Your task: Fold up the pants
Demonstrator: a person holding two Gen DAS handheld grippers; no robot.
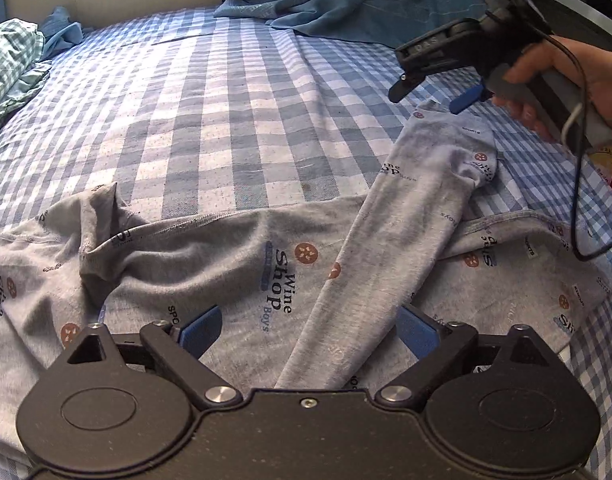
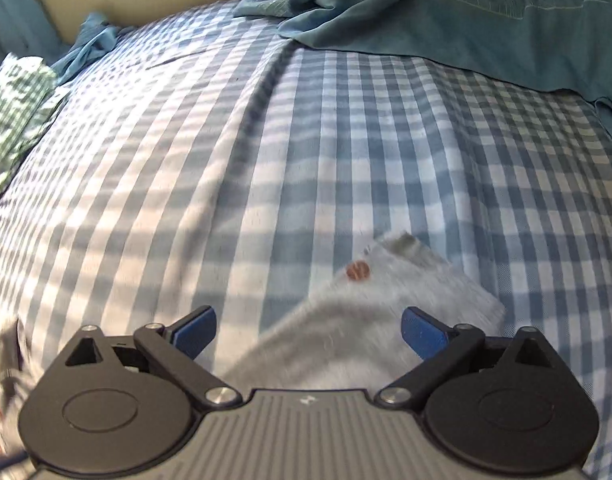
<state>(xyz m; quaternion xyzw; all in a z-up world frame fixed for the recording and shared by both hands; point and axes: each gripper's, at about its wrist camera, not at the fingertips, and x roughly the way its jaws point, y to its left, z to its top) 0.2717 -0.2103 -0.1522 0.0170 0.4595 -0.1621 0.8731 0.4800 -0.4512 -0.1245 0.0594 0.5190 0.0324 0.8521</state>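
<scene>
On the bed (image 1: 233, 120), checked blue and white sheet, the grey printed pants (image 1: 209, 264) lie spread across the near edge. One leg (image 1: 406, 216) is laid diagonally over the rest of the garment, its cuff pointing toward the far right. A bunched ridge of cloth stands up at the left end, where the fabric is rumpled. Prints on the cloth: brown dots, "Wine Shop Boys", "SPORTS".

Left hand-held gripper (image 1: 310, 332): jaws spread wide, blue pads on either side of the folded-over leg, nothing pinched; it hangs just above the pants.

Right hand-held gripper (image 1: 434, 96): seen from the left wrist view at upper right, carried in a person's hand (image 1: 562, 80), above the cuff end of the leg and clear of it. In its own view the jaws stand wide apart with the grey cuff below them, not gripped; that picture is motion-blurred. A black cable (image 1: 578, 184) trails down from its handle.

Beyond, at the head of the bed: a teal blanket (image 1: 346, 4) in a heap. Far left: a green checked cloth (image 1: 9, 64), crumpled.
</scene>
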